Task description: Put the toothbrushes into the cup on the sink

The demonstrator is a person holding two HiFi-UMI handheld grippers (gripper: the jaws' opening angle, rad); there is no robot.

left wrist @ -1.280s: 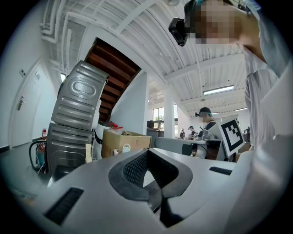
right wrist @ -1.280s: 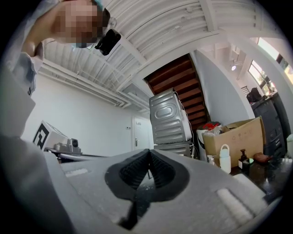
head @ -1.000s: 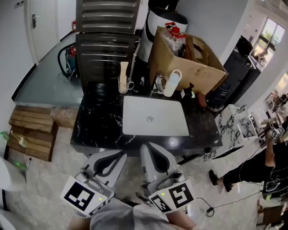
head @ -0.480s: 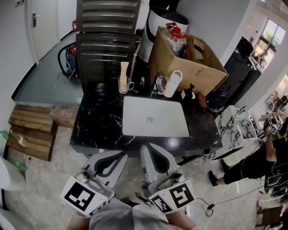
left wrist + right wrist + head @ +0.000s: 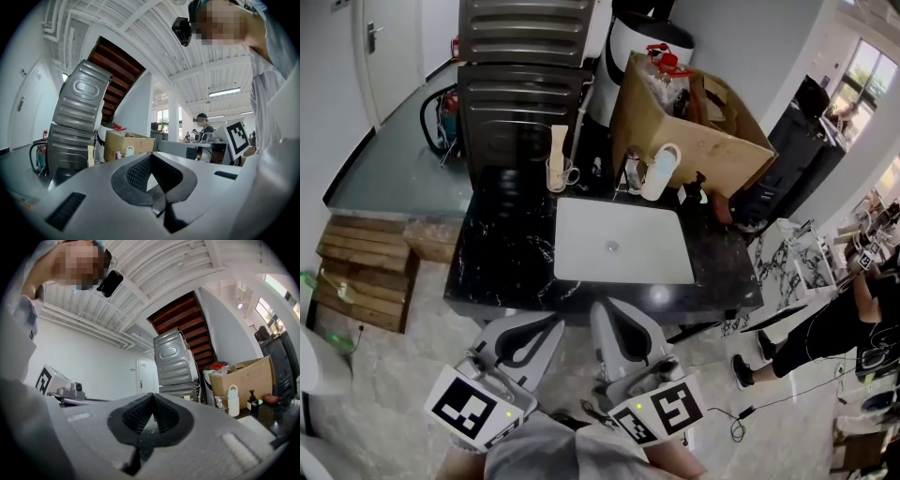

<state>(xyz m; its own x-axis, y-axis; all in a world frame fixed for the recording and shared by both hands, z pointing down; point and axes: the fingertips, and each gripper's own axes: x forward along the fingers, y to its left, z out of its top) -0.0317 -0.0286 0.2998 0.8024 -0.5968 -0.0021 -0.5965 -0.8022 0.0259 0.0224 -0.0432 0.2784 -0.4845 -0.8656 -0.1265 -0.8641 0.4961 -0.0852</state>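
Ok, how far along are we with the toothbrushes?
Possibly done: a pale upright item stands in the cup behind the sink, though I can't confirm it's a toothbrush. Nothing in hand: the left gripper and right gripper are shut and empty, short of the counter. I see no toothbrush lying out, so nothing visible is left.
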